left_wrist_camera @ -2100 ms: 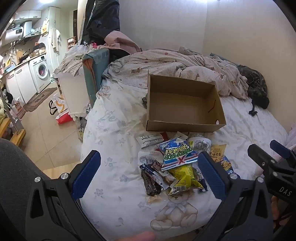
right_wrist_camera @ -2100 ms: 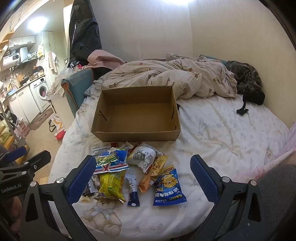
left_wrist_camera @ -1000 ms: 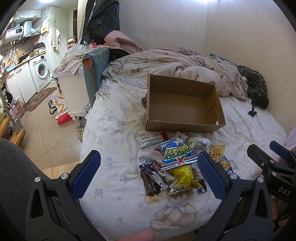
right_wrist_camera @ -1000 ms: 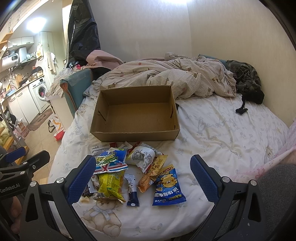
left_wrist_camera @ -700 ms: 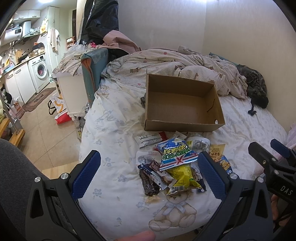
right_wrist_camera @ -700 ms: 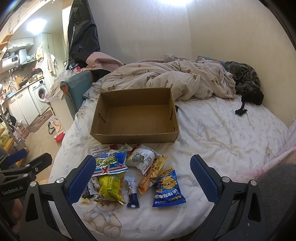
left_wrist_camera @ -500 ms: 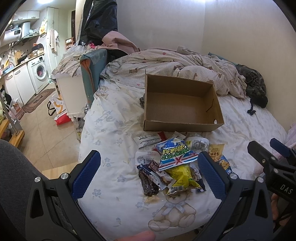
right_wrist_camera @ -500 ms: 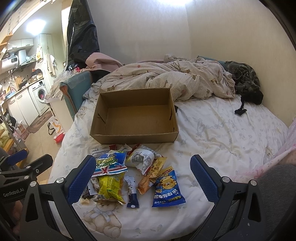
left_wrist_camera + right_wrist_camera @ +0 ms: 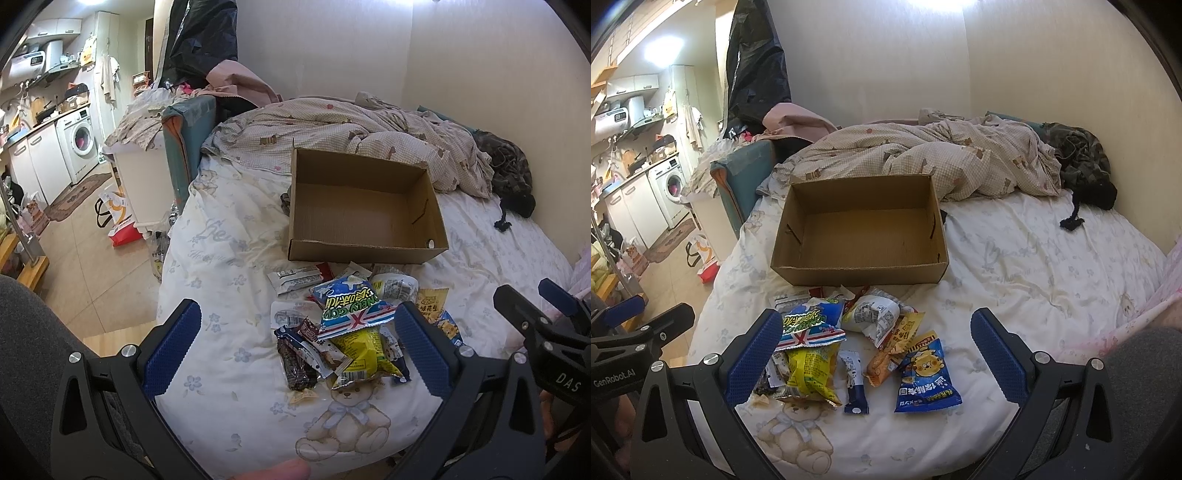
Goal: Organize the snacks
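An open, empty cardboard box (image 9: 364, 212) (image 9: 860, 229) sits on the white bed. A pile of snack packets lies just in front of it: a blue-and-white bag with a flag print (image 9: 351, 304) (image 9: 809, 325), a yellow bag (image 9: 364, 349) (image 9: 810, 371), a dark bar (image 9: 295, 363), a white pouch (image 9: 871, 314), an orange packet (image 9: 886, 360) and a blue bag (image 9: 925, 373). My left gripper (image 9: 295, 350) is open and empty, held above the pile's near side. My right gripper (image 9: 875, 360) is open and empty over the pile.
A crumpled checked duvet (image 9: 351, 136) and dark clothing (image 9: 1082, 162) lie behind the box. The bed's left edge drops to a tiled floor (image 9: 85, 266) with a cabinet, bags and a washing machine (image 9: 79, 142). Bare sheet (image 9: 1034, 266) lies right of the box.
Both grippers stay open and empty. The views have shifted slightly, with the box and snacks drifting a little in frame; nothing on the bed has moved.
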Demonstrator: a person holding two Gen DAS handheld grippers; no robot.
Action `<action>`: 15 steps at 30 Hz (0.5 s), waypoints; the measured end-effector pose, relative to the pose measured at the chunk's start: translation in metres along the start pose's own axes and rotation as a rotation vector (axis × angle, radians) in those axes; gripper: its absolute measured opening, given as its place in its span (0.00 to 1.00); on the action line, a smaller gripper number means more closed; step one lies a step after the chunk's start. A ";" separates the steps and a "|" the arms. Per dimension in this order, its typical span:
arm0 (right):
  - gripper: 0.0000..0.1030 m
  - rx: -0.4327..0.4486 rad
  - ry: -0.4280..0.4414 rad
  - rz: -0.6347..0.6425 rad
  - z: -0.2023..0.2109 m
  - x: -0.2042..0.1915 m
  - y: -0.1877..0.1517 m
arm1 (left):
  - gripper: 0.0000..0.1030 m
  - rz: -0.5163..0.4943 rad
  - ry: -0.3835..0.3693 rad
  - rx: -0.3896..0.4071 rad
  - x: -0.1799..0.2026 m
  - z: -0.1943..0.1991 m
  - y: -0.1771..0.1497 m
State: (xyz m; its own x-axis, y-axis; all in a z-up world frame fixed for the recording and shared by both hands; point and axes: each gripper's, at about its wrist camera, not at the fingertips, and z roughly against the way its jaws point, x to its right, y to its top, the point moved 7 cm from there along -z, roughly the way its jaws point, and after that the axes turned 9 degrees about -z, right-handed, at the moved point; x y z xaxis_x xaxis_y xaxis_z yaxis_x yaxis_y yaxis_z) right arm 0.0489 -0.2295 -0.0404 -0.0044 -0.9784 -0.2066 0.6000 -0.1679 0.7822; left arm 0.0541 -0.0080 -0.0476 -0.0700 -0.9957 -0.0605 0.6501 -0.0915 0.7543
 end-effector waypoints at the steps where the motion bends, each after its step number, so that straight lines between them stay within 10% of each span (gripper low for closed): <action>1: 1.00 -0.003 0.000 -0.001 0.000 0.000 0.000 | 1.00 0.000 0.000 0.000 0.000 0.000 0.000; 15: 1.00 -0.006 -0.003 -0.001 0.000 0.000 -0.001 | 1.00 0.001 0.000 0.000 0.000 0.000 0.000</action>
State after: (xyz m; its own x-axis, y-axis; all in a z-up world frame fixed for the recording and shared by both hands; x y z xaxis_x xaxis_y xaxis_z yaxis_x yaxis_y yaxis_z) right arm 0.0479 -0.2290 -0.0414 -0.0071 -0.9786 -0.2057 0.6050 -0.1680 0.7783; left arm 0.0541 -0.0076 -0.0478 -0.0696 -0.9958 -0.0596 0.6499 -0.0906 0.7546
